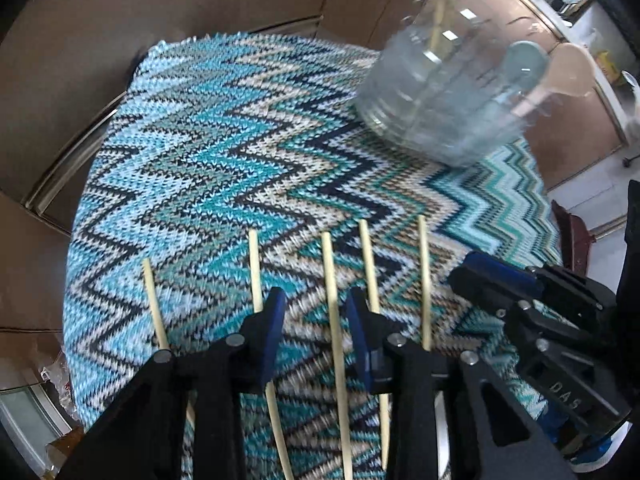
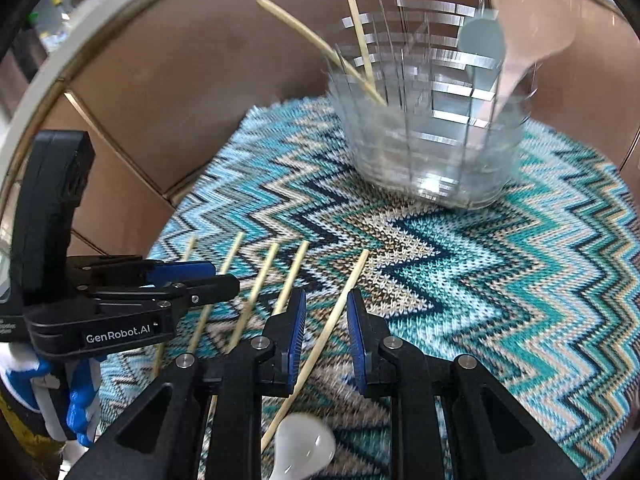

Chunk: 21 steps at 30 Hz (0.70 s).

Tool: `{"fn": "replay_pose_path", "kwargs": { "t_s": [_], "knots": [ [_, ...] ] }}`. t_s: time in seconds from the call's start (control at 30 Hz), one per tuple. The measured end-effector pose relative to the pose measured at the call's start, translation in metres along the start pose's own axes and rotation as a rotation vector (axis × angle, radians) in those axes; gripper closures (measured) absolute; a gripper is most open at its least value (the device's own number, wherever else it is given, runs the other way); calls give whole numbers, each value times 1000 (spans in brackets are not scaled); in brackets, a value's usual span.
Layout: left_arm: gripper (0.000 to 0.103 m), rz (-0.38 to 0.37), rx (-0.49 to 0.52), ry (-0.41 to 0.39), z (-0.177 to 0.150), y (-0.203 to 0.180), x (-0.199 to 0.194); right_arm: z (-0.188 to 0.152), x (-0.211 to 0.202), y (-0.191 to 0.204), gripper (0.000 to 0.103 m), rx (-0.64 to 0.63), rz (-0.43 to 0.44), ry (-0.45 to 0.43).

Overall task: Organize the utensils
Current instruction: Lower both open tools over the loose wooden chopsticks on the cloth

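Observation:
Several pale wooden chopsticks (image 1: 334, 304) lie side by side on a zigzag knit cloth (image 1: 224, 152). My left gripper (image 1: 316, 312) is open just above them, one chopstick running between its blue pads. My right gripper (image 2: 326, 312) is open over the rightmost chopstick (image 2: 332, 320). A clear ribbed holder (image 2: 432, 132) stands at the back, with two chopsticks (image 2: 360, 40), a pink spoon (image 2: 528, 28) and a grey-blue spoon (image 2: 480, 40) in it. The holder shows at the upper right in the left wrist view (image 1: 448, 92). A white spoon (image 2: 304, 452) lies near me.
The cloth covers a small table set against brown panelled walls (image 1: 160, 8). The right gripper (image 1: 532, 320) shows at the left view's right edge, the left gripper (image 2: 120, 300) at the right view's left edge.

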<state>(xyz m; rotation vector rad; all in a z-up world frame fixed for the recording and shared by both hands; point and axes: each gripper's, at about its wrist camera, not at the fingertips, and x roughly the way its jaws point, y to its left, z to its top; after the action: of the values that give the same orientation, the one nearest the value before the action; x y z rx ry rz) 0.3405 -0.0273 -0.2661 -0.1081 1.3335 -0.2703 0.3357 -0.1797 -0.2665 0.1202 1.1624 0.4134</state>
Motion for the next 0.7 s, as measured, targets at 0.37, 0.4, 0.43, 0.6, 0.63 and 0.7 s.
{"fn": "replay_pose_path", "kwargs": {
  "t_s": [0.37,0.4,0.43,0.6,0.63,0.7],
  "knots": [
    [83,-3,17,88,17,-2,23,12,42,-2,88,0,-48,122],
    [84,3,17,91,18,-3,25,13,43,-2,89,2,-47,125],
    [84,6,18,95,18,-3,27,14,44,-2,89,6,-47,127],
    [85,16,29,108,22,-6,30,18,49,0,89,-3,-56,153],
    [85,19,30,111,22,-7,31,18,51,0,89,-2,-55,159],
    [87,28,29,115,24,-8,32,18,54,0,89,0,-55,170]
  ]
}}
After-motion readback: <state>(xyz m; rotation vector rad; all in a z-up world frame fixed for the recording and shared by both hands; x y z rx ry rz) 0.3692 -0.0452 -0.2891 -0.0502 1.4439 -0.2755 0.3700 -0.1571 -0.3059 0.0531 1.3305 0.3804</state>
